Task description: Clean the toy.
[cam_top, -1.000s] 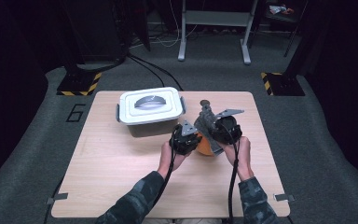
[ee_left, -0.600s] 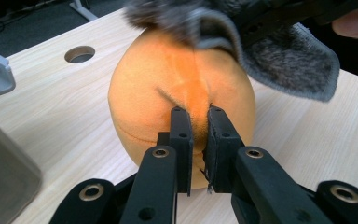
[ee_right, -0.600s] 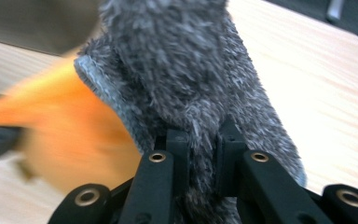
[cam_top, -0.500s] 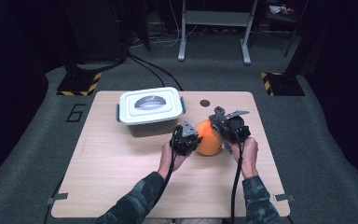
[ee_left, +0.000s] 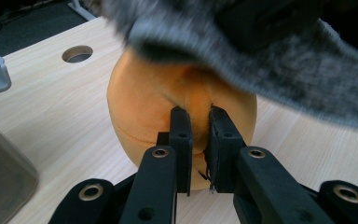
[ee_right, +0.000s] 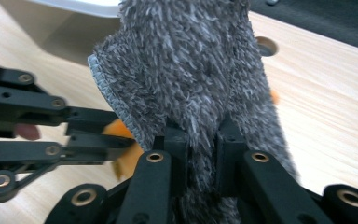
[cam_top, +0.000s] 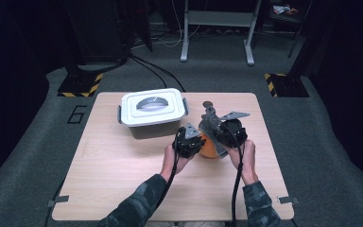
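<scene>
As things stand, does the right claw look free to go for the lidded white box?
Probably not: the right claw is shut on the grey fuzzy cloth, over the orange ball. The white box sits unobstructed beyond the left claw.

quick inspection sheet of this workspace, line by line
surface: light wooden table, round hole near its far edge
job's things: orange plush ball; fuzzy grey cloth over it
clutter: lidded white box
grippers: left gripper pinches the ball's fabric; right gripper shut on the cloth
cables: black cable from each gripper; more on the floor behind
surroundings: dark carpet, metal stand legs, yellow-black striped bases
</scene>
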A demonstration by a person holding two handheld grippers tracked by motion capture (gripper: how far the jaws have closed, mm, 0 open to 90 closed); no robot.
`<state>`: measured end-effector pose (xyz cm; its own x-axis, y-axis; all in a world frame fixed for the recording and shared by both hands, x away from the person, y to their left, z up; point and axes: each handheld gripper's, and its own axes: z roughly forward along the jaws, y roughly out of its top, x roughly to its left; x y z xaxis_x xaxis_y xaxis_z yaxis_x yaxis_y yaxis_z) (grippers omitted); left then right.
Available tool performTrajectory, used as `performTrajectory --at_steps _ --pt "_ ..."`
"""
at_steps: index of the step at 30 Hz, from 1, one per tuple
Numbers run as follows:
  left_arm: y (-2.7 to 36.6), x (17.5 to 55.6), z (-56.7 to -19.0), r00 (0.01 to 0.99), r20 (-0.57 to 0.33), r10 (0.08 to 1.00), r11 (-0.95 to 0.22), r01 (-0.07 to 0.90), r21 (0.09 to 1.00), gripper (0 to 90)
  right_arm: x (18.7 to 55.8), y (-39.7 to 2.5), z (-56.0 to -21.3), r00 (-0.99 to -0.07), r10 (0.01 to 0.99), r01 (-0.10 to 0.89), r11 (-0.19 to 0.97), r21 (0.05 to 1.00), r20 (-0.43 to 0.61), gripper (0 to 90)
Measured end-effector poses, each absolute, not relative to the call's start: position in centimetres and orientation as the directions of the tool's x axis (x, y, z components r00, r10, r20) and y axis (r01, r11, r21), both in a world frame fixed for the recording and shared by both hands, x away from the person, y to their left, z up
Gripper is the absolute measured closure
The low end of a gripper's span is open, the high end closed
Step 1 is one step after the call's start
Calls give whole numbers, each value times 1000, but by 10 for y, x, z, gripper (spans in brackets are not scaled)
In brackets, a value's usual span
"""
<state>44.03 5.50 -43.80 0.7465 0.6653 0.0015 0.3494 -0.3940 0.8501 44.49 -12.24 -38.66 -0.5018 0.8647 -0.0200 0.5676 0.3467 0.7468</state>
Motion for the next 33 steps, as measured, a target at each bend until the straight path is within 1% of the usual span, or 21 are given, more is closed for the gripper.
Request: performTrajectory --at_steps 3,9,13,15,18,20,26,33 --pt "55 440 -439 748 1 663 -396 350 849 819 447 -118 -391 -494 869 586 347 732 -16 787" --pt "55 442 -440 747 -3 665 -394 354 848 820 454 -122 -396 -480 877 588 350 729 -34 790" --pt "57 442 -441 740 -7 673 -388 361 848 820 461 -128 -399 -432 900 601 330 728 -51 791" --pt "58 442 -442 738 -13 675 -382 365 849 821 465 -133 -401 -390 918 617 312 722 -64 792" --pt "59 443 -442 733 -18 680 -376 370 850 821 469 -141 -407 -361 930 632 296 716 -66 792" --pt "59 443 -442 731 -15 682 -378 370 849 820 469 -147 -408 -366 930 634 272 724 -29 791" --pt "57 446 -441 720 -22 694 -372 384 845 819 457 -167 -405 -344 939 621 222 752 6 789" --pt "56 447 -441 716 -21 697 -367 383 848 818 446 -185 -401 -308 951 615 200 762 -2 787"
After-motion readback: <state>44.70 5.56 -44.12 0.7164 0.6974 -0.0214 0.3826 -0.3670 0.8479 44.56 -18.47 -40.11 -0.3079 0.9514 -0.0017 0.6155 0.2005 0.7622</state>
